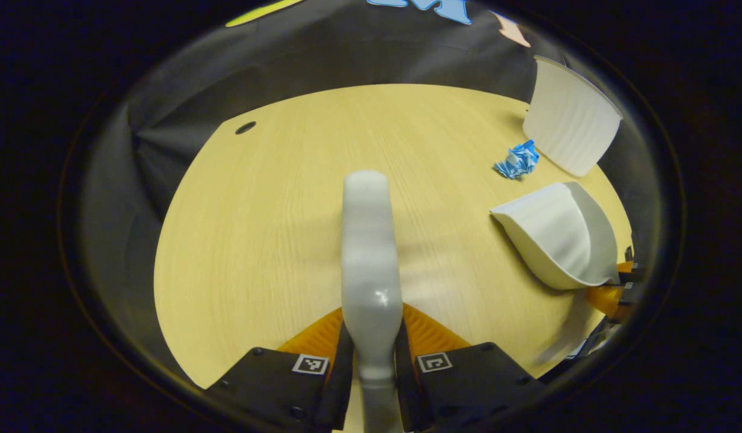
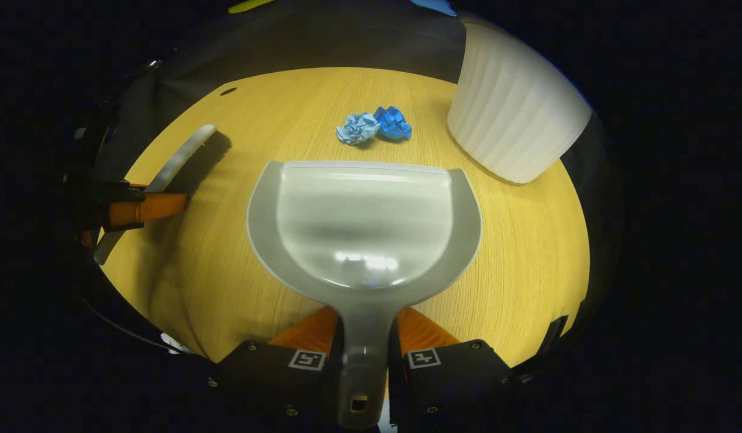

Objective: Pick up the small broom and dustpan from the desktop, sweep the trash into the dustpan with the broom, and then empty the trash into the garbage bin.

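My left gripper (image 1: 372,337) is shut on the grey broom (image 1: 369,252), which sticks straight forward over the wooden table (image 1: 275,198). My right gripper (image 2: 360,337) is shut on the handle of the grey dustpan (image 2: 364,225), whose front lip points at two crumpled blue paper balls (image 2: 374,126) just beyond it. In the left gripper view the dustpan (image 1: 557,237) sits at the right, with the blue paper (image 1: 516,161) behind it. In the right gripper view the broom (image 2: 172,162) and the left gripper's orange fingers (image 2: 145,208) appear at the far left. The white ribbed garbage bin (image 2: 515,102) stands right of the paper.
The bin (image 1: 569,117) stands at the table's far right corner. A small dark hole (image 1: 245,127) marks the table's far left. Black cloth walls close in behind the table.
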Tool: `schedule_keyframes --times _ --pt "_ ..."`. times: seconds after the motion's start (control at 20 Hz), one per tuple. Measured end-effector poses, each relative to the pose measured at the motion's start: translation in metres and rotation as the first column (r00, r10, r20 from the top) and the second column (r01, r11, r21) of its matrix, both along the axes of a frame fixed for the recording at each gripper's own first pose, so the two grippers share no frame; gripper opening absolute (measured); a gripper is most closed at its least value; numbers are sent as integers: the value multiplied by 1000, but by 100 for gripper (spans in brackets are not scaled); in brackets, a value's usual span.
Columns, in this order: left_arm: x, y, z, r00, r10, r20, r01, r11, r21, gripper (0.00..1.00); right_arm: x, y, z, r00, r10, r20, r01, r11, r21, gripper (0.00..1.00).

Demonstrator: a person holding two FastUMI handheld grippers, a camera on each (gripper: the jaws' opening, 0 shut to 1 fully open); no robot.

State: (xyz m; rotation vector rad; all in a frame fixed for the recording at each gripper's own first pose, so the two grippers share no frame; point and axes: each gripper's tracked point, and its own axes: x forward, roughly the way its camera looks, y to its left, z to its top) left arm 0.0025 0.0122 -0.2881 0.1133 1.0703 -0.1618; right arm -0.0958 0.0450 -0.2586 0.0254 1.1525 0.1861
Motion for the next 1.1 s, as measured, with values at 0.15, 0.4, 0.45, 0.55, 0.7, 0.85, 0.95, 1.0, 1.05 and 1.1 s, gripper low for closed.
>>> schedule_keyframes --times 0.15,0.4,0.45,0.55,0.7,0.85,0.95,1.0,1.05,1.1 --pt "11 -8 2 999 -32 2 32 999 -10 41 -2 -4 -2 1000 15 7 -15 1000 9 31" --pt "42 -30 3 996 -93 0 93 995 -20 39 0 -21 -4 998 66 19 -66 998 6 31" --pt "49 -36 2 994 -111 1 111 994 -15 39 1 -26 -6 997 77 17 -77 997 3 31" --pt "60 -48 0 989 -148 -3 148 989 -13 39 4 -34 -6 995 102 18 -102 995 0 30" --pt "78 -66 -5 979 -203 -19 203 979 -14 42 12 -44 -8 989 148 20 -148 989 6 31" --pt "99 -88 -6 962 -272 -19 272 962 -20 39 19 -55 -9 980 196 19 -197 980 4 31" --pt "114 -105 -7 946 -324 -11 324 946 -19 41 24 -59 -10 974 225 20 -225 974 15 31" --pt "121 -114 -8 935 -354 -6 353 935 -18 41 28 -60 -9 973 230 23 -231 973 32 31" --pt "127 -124 -10 924 -383 -2 383 924 -18 41 29 -60 -9 973 228 25 -229 972 50 31" --pt "132 -133 -10 911 -412 1 412 911 -18 42 33 -60 -9 973 229 26 -230 971 61 31"
